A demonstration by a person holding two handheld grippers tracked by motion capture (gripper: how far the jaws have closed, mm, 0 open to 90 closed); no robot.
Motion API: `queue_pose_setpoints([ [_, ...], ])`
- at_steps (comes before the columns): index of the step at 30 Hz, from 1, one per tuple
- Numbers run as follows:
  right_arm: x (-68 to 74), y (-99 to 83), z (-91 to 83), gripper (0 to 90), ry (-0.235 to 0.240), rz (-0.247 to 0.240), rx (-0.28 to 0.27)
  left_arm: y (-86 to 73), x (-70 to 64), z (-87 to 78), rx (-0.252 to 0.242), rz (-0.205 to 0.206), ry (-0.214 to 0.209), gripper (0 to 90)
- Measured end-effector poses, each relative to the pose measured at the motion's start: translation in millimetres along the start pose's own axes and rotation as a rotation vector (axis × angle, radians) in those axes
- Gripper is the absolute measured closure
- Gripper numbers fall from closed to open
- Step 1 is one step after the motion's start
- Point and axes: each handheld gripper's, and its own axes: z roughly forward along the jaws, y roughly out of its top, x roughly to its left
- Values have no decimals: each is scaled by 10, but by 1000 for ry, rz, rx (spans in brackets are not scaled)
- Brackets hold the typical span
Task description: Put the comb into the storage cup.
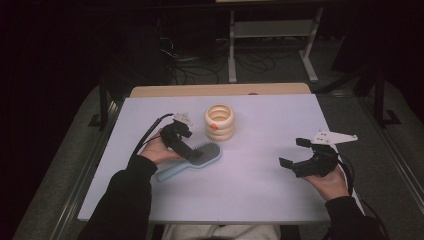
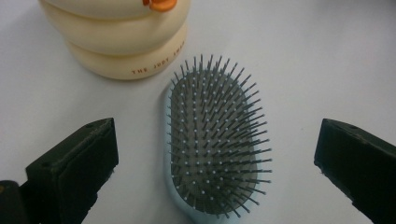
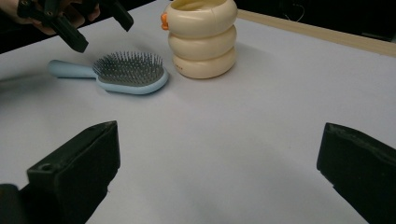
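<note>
Bristles face up on the brush (image 2: pixel 215 140), which lies flat on the table (image 1: pixel 260 195) just beside the cream holder (image 1: pixel 219 122), head toward the holder and handle trailing back toward the person's left. The left gripper (image 1: pixel 187 150) hangs directly over the head, jaws spread wide with one on each flank and gripping nothing. In the left gripper view the brush's long axis runs straight away between the jaws, so closing would pinch the head across its width. Whether the jaw tips are down at the level of the head or above it is hard to judge from here. The right gripper (image 1: pixel 295 155) is well apart at the table's right side, also wide open and empty; the left is plainly the nearer hand.
</note>
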Motion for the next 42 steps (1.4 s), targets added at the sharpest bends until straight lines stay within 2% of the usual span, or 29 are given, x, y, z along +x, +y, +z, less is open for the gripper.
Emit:
queue_pose_setpoints([
  [18,4,2,2,0,1,-4,2,-13,8,201,31,10,5,0],
  [25,7,4,-1,0,1,-6,1,-45,17,293,41,2,8,0],
  [38,6,2,3,0,6,-6,3,-59,18,383,54,10,11,0],
  [42,6,1,0,0,7,-3,3,-82,10,446,78,11,13,0],
])
